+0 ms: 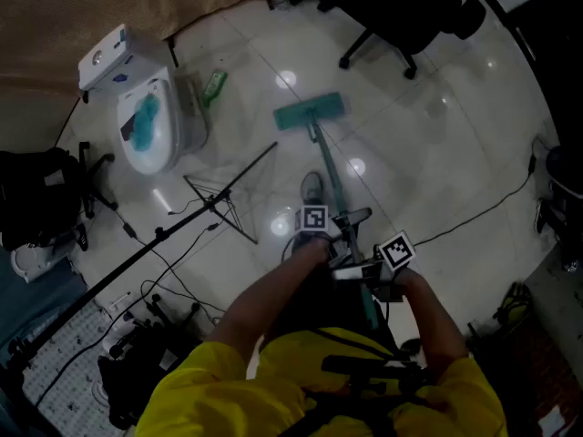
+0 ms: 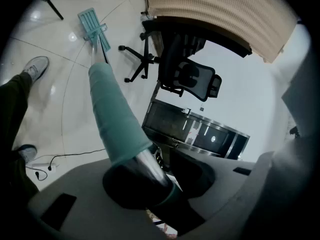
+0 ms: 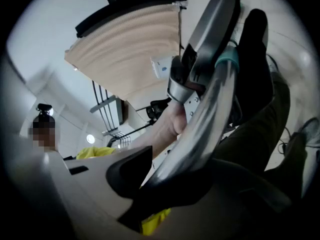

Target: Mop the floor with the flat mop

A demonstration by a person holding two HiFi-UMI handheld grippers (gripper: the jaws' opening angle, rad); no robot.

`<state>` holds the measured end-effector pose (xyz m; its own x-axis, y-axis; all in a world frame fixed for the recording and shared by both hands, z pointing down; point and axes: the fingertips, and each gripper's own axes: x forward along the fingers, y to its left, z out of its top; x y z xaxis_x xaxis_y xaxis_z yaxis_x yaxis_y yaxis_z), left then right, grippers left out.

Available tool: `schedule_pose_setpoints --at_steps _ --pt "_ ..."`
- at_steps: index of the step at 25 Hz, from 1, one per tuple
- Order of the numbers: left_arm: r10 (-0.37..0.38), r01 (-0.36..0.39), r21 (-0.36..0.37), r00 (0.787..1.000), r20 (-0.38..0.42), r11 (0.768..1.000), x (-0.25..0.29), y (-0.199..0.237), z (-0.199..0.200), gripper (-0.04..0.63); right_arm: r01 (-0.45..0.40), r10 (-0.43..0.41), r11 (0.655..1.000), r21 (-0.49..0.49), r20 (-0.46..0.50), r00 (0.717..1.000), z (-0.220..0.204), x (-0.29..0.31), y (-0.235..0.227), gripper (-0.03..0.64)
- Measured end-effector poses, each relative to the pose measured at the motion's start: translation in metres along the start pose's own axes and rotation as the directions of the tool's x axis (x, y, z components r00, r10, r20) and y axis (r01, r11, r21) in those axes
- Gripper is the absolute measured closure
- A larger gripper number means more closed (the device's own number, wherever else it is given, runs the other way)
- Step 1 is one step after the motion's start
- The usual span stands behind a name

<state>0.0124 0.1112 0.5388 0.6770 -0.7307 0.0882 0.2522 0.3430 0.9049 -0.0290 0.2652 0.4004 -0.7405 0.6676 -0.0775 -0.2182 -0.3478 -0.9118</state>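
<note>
The flat mop's teal head [image 1: 310,113] lies on the glossy tiled floor ahead of me, and its handle [image 1: 330,176] runs back to both grippers. My left gripper [image 1: 339,235] is shut on the handle just below its teal sleeve [image 2: 116,116], with the mop head [image 2: 92,25] far down the pole. Lower on the pole, close behind the left one, my right gripper [image 1: 362,272] is shut on the bare shiny metal handle [image 3: 210,111]. In the gripper views the jaws of each close round the pole [image 2: 150,184] [image 3: 175,179].
A white toilet [image 1: 150,121] stands at the left with a green bottle [image 1: 214,86] beside it. A black stand [image 1: 214,203] and cables [image 1: 182,244] lie left of the mop. A black office chair [image 1: 401,16] is at the back. My shoe [image 1: 312,188] rests beside the handle.
</note>
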Motion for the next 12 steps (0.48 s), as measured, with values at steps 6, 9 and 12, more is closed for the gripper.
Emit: schedule_pose_setpoints --at_steps 6,9,12 --pt "0.082 -0.082 0.003 0.997 -0.009 0.997 -0.007 0.092 0.049 0.473 -0.008 0.008 1.000 -0.005 -0.025 1.000 0.040 0.009 -0.085 0.510" --pt "0.145 -0.142 0.030 0.984 -0.108 0.989 -0.006 0.112 0.045 0.483 0.012 -0.015 0.999 -0.031 -0.082 0.997 0.036 0.015 -0.105 0.509" --pt "0.160 -0.158 0.022 0.979 -0.130 0.987 -0.005 0.112 0.061 0.492 0.002 -0.007 0.997 -0.080 -0.061 0.998 0.055 0.015 -0.112 0.506"
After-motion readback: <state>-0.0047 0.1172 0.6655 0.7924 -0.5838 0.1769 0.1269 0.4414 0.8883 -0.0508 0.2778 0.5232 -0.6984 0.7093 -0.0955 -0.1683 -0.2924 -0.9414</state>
